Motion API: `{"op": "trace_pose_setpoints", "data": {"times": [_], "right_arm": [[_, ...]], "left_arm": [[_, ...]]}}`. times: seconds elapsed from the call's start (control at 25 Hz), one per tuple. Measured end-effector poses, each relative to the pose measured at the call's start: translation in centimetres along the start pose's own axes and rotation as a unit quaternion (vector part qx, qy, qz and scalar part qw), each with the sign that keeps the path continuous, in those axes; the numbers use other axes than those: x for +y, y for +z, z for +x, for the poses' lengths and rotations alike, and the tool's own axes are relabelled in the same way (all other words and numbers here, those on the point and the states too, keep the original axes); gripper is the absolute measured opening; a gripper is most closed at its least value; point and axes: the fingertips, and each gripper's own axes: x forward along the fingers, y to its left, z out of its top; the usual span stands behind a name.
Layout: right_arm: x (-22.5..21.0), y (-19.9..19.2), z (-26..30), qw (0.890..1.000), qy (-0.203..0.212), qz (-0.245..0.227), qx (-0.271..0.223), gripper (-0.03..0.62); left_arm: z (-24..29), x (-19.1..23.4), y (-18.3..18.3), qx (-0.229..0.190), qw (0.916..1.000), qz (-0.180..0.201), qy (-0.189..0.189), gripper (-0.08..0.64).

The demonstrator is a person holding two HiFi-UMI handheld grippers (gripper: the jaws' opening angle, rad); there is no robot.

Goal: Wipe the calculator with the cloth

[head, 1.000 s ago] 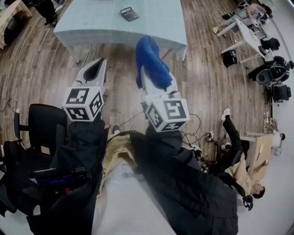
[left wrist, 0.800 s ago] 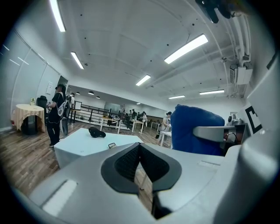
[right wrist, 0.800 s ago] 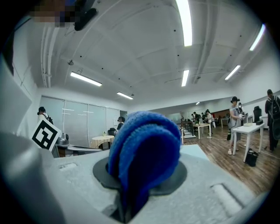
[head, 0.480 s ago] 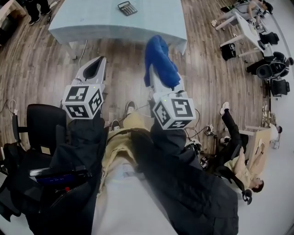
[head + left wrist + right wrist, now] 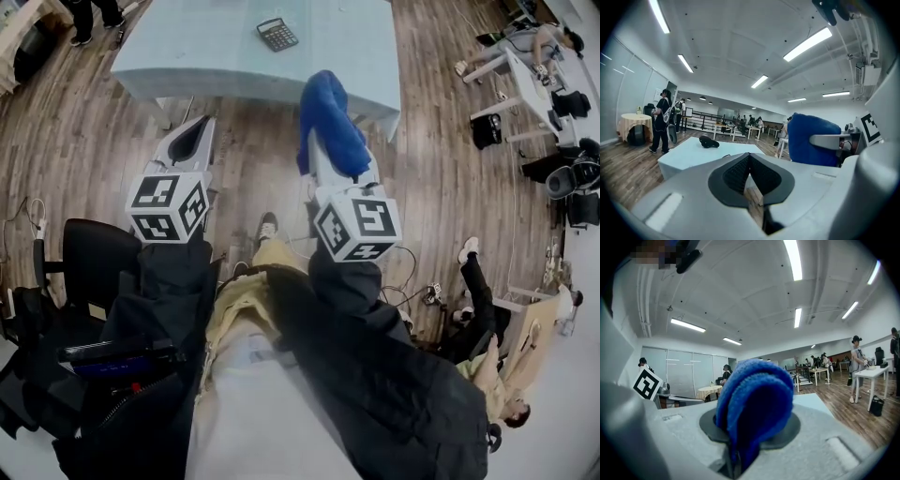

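Calculator (image 5: 277, 34), dark and flat, lay keys-up near the far middle of the pale desk (image 5: 178, 58), well apart from both tongs and untouched. By its look it was a light, rigid plastic body, liable to skid on the smooth desk under a sideways wipe, with raised keys and a display window that would take only mild pressure. It was best steadied by its side edges or by pressing down on a bare corner of the casing, not on the keys. The cloth (image 5: 330, 122), a thick blue towelling piece, was soft and limp; it stood folded over and bulged up and forward of the right tongs (image 5: 740, 444), which were clamped on its lower folds, so that a rounded pad of fabric led the way. That pad, in this reading, offered the wiping face. The left tongs (image 5: 749, 161) were closed, pads meeting at the tips with nothing between them, and would have to be parted before they could brace the casing. Both tongs were held over the wooden floor (image 5: 84, 141) on the near side of the desk, the right one nearer its edge. No container appeared among the task's things. A black chair (image 5: 98, 253) stood to the person's left.
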Motion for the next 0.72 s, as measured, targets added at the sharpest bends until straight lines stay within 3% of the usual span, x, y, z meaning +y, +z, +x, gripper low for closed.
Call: {"op": "trace_pose_setpoints", "data": {"times": [0.72], "right_arm": [[-10.7, 2.5, 11.2, 0.999, 0.043, 0.022, -0.007, 0.1]], "left_arm": [[13.5, 0.7, 4.2, -0.002, 0.999, 0.008, 0.044, -0.002]]}}
